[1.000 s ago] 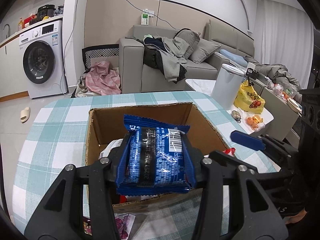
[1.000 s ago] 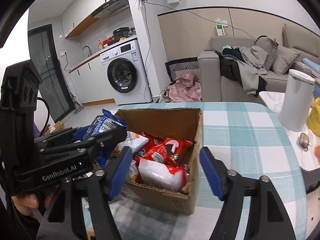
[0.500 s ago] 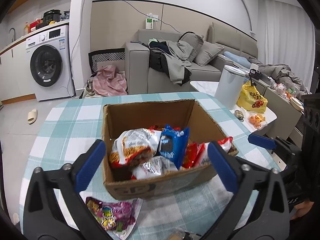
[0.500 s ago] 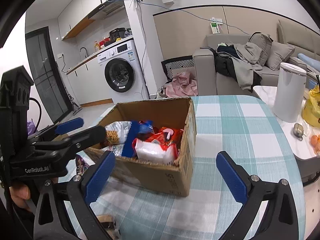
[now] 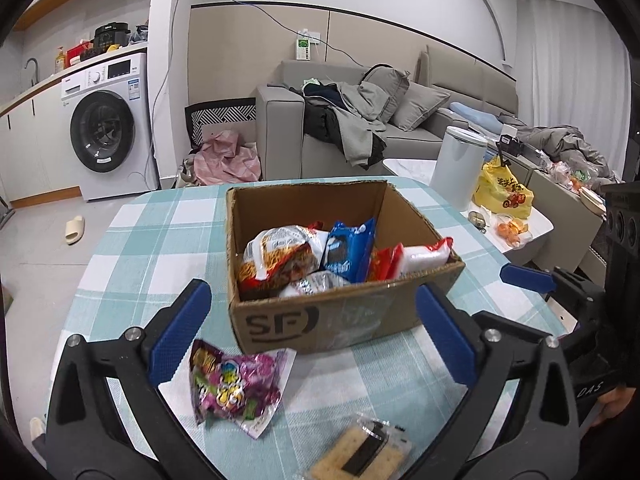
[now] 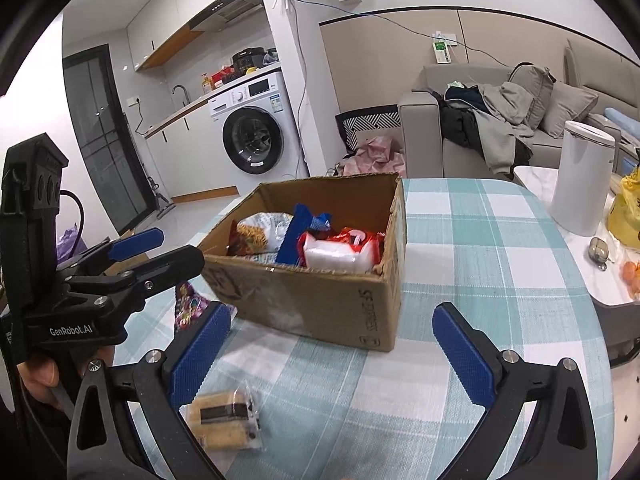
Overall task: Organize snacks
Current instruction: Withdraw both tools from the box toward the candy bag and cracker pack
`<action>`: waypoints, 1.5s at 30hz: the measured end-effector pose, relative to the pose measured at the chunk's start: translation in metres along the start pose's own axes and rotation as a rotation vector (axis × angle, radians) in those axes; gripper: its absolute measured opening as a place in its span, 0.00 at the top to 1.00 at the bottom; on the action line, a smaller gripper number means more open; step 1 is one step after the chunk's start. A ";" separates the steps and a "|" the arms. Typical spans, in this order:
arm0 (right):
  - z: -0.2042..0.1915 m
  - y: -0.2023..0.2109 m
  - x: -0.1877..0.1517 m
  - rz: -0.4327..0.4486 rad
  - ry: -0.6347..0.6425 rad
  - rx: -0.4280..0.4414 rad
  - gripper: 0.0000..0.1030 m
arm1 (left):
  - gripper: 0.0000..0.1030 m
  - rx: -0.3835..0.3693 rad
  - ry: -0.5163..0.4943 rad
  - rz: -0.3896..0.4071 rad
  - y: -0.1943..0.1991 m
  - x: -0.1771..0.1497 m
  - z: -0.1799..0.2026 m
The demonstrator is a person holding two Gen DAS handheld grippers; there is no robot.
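Both sets of jaws are seen spread wide w/ nothing between the pads. The left gripper (image 5: 308, 340) has just been opening, as has the right gripper (image 6: 332, 356); neither holds a snack.

Just below the left gripper's span, lower left of the left wrist view, a purple candy bag (image 5: 234, 384) is seen lying flat on the checked tablecloth (image 5: 152, 236), tilted, its long axis running roughly up-down in frame, its top touching or just short of the cardboard box (image 5: 320, 320). At bottom centre a clear-wrapped cracker pack (image 5: 360, 454) is laid on a diagonal, lower left to upper right.

In the right wrist view the same cracker pack (image 6: 224, 420) sits at lower left, just beside that gripper's left pad, long axis near-horizontal.

Beyond the jaws, mid-frame, the box is shown already stocked: a noodle pack (image 5: 280, 256), a blue biscuit pack (image 5: 348, 250) stood on end, red-and-white packs (image 5: 416, 258) at right.

Judged: two loose items remain. The candy bag lies nearer the left gripper, the crackers nearer the right; the crackers' long axis prob. calls for a pinch across the short side.
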State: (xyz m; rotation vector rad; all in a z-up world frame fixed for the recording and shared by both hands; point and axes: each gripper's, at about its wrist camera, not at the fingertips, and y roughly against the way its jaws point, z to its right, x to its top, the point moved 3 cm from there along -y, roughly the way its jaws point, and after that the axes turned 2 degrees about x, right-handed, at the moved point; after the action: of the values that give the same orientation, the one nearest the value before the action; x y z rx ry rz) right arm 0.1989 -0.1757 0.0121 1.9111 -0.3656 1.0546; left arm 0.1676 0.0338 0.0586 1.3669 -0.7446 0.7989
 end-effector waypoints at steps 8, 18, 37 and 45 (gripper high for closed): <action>-0.006 0.002 -0.007 -0.025 -0.002 0.012 0.00 | 0.01 0.021 0.018 -0.013 0.016 -0.022 -0.010; -0.013 -0.007 -0.017 -0.081 0.019 0.009 0.00 | 0.01 0.059 0.038 -0.079 0.012 -0.053 -0.032; -0.053 -0.048 -0.056 -0.279 0.107 0.075 0.00 | 0.01 0.109 0.097 -0.139 -0.001 -0.070 -0.066; -0.077 -0.064 -0.078 -0.353 0.169 0.109 0.00 | 0.01 0.124 0.107 -0.155 -0.005 -0.070 -0.072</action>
State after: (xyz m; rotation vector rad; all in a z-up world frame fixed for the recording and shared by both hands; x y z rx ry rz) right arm 0.1516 -0.0890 -0.0677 1.8770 0.1253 1.0023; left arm 0.1336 0.1009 -0.0080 1.4615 -0.5059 0.7989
